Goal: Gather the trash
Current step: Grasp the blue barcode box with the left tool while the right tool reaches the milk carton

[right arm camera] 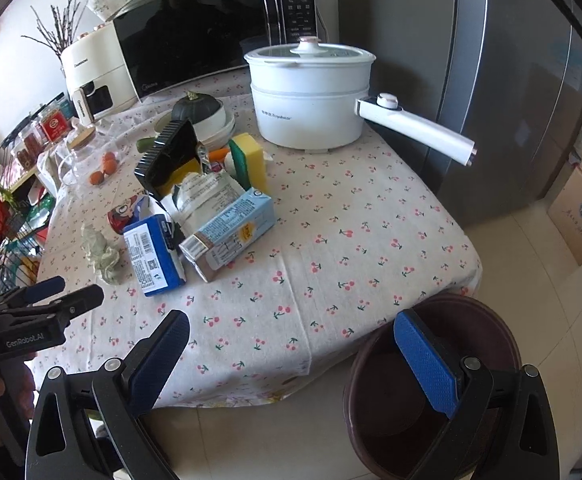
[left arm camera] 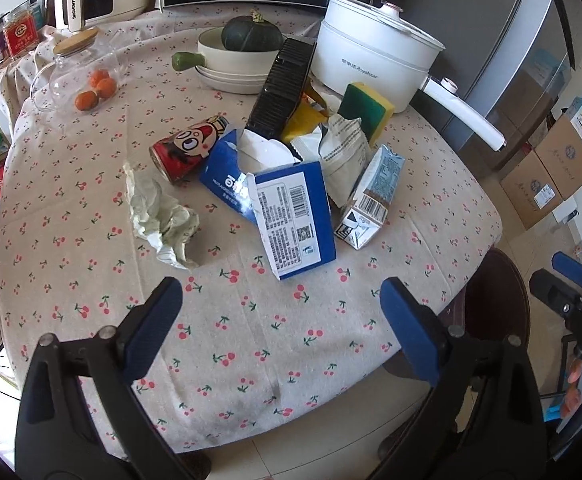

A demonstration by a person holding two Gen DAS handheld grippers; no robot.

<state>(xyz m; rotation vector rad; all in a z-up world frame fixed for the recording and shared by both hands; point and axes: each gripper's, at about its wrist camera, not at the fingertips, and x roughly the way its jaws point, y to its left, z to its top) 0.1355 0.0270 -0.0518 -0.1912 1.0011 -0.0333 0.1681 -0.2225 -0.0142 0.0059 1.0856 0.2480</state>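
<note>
Trash is piled mid-table: a crumpled tissue (left arm camera: 159, 216) (right arm camera: 101, 254), a red cartoon can (left arm camera: 189, 148) (right arm camera: 125, 212), a torn blue box (left arm camera: 291, 220) (right arm camera: 153, 256), a milk carton (left arm camera: 371, 200) (right arm camera: 231, 234), a white wrapper (left arm camera: 343, 152) (right arm camera: 207, 192) and a black tray (left arm camera: 283, 88) (right arm camera: 167, 156). My left gripper (left arm camera: 281, 292) hovers open over the near table edge, nothing between its fingers. My right gripper (right arm camera: 291, 328) is open too, above the table's corner and a dark brown bin (right arm camera: 431, 392) (left arm camera: 499, 300) on the floor.
At the back stand a white electric pot (left arm camera: 375, 56) (right arm camera: 311, 96), a sponge (left arm camera: 367, 110) (right arm camera: 247, 160), a bowl holding a squash (left arm camera: 247, 46), a glass jar (left arm camera: 71, 76), oranges (left arm camera: 99, 88), a microwave (right arm camera: 211, 36) and a fridge (right arm camera: 511, 100). Cardboard boxes (left arm camera: 551, 168) sit on the floor.
</note>
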